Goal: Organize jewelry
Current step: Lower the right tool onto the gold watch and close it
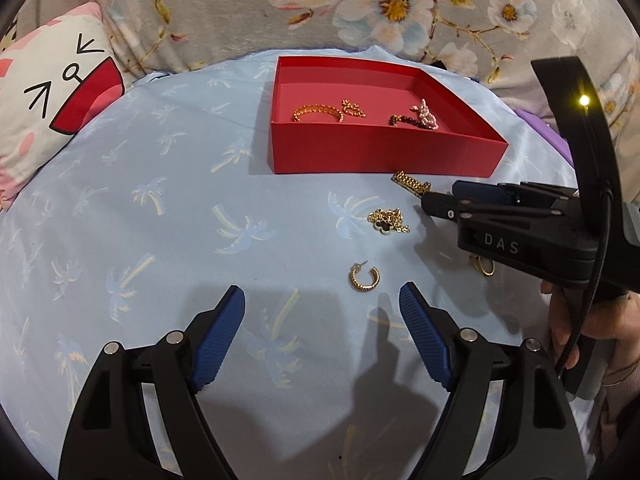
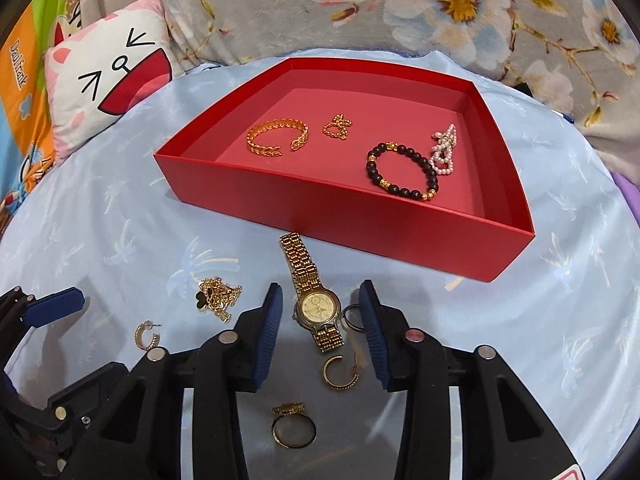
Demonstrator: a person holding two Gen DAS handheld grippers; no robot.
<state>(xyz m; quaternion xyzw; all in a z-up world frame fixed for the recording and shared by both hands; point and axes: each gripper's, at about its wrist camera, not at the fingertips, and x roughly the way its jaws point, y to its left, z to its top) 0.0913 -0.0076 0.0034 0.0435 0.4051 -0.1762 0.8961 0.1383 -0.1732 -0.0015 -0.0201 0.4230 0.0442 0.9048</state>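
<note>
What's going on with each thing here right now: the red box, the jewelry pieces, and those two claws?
Red box: open, no lid.
Gold cuff: lying in the box.
Black bead bracelet: in the box, touching the pearl piece.
Gold watch: flat on the cloth, between the right claw's fingers.
Hoop earring: on the cloth, loose.
Right claw: open, partly closed around the watch.
Left claw: wide open, empty.

Pale blue palm-print sheet point(image 1: 160, 200), cartoon-face pillow point(image 1: 52, 100), grey floral blanket point(image 1: 360, 8) behind.
</note>
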